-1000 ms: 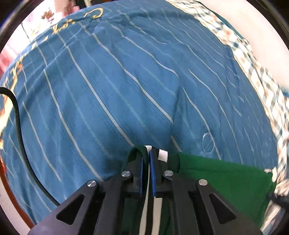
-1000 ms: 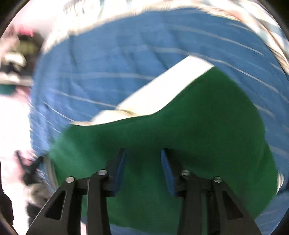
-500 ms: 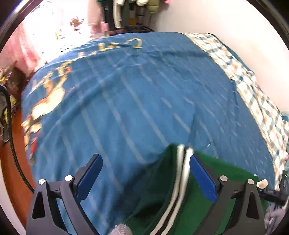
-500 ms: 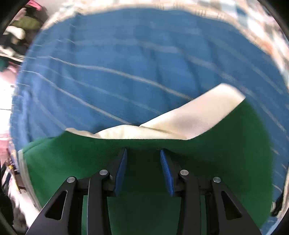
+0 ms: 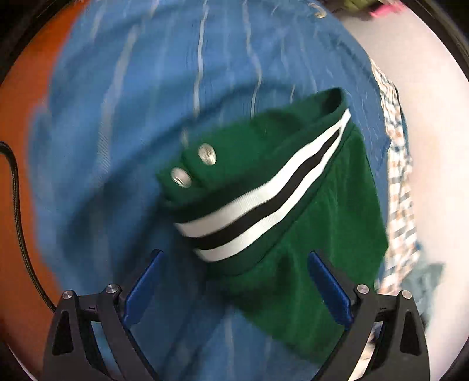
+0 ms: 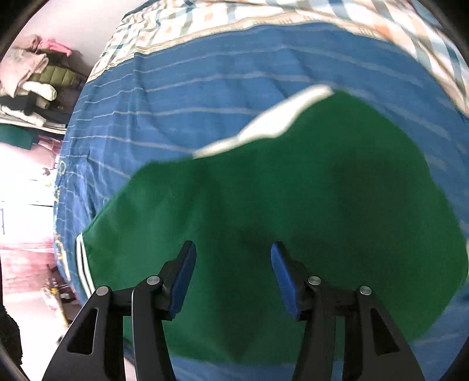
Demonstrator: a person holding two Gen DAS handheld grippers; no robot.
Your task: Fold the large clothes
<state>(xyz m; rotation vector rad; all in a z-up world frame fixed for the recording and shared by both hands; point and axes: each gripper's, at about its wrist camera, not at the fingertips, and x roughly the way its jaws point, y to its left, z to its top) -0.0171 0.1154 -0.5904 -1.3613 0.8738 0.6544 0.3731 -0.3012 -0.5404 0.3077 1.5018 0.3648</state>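
A green garment [image 5: 319, 234] with a white and black striped band [image 5: 263, 211] and two metal snaps [image 5: 193, 165] lies folded on a blue striped bedspread [image 5: 132, 123]. My left gripper [image 5: 234, 278] is wide open and empty, just above the garment's near edge. In the right wrist view the same garment [image 6: 293, 211] fills the middle, with a white lining flap [image 6: 272, 123] at its far edge. My right gripper [image 6: 233, 278] is open over the green cloth and holds nothing.
A checked sheet [image 6: 293, 14] runs along the far side of the bed, also in the left wrist view [image 5: 401, 190]. Stacked clothes [image 6: 32, 85] sit on shelves at the left. An orange floor [image 5: 17, 146] and a black cable [image 5: 20, 219] lie beside the bed.
My left gripper let go of the striped band, opened wide and drew back; the garment now lies on the bed. My right gripper opened wider over the green cloth.
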